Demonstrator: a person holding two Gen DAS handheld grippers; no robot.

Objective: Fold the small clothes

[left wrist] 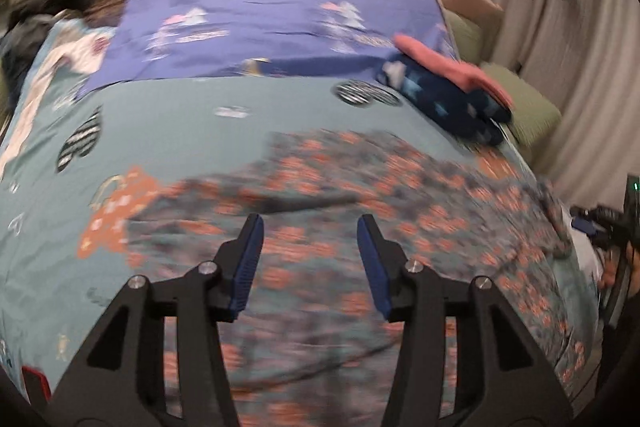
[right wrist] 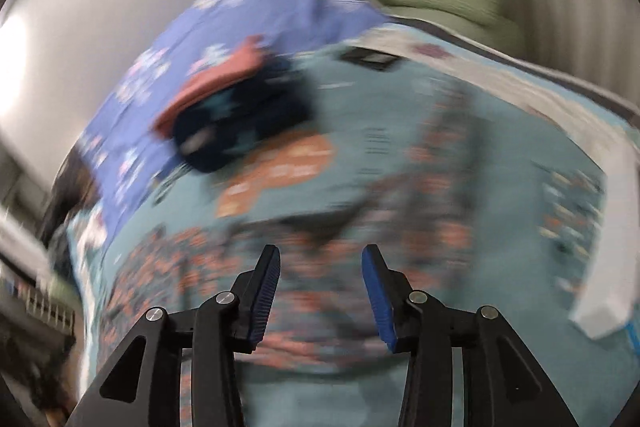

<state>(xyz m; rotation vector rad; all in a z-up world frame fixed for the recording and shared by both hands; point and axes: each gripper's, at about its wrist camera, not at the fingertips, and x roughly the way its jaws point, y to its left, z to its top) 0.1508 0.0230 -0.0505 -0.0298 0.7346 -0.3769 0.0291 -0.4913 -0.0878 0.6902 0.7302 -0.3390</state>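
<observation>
A grey-blue garment with orange flowers point(left wrist: 400, 211) lies spread on the teal patterned bed sheet point(left wrist: 180, 123), and the picture is blurred. My left gripper point(left wrist: 310, 219) hovers over it, open, with nothing between its blue pads. In the right wrist view the same flowered garment point(right wrist: 424, 199) lies under my right gripper point(right wrist: 321, 249), which is also open and holds nothing. A folded pile of pink and navy clothes point(left wrist: 452, 95) sits at the bed's far right; in the right wrist view the pile point(right wrist: 236, 111) is up and to the left.
A purple printed blanket point(left wrist: 280, 11) covers the far part of the bed. Green cushions point(left wrist: 532, 107) lie beyond the bed's right side, in front of a pale curtain point(left wrist: 580, 27). Dark clothes point(left wrist: 24, 39) are heaped at the far left. Dark equipment point(left wrist: 608, 227) shows at the right edge.
</observation>
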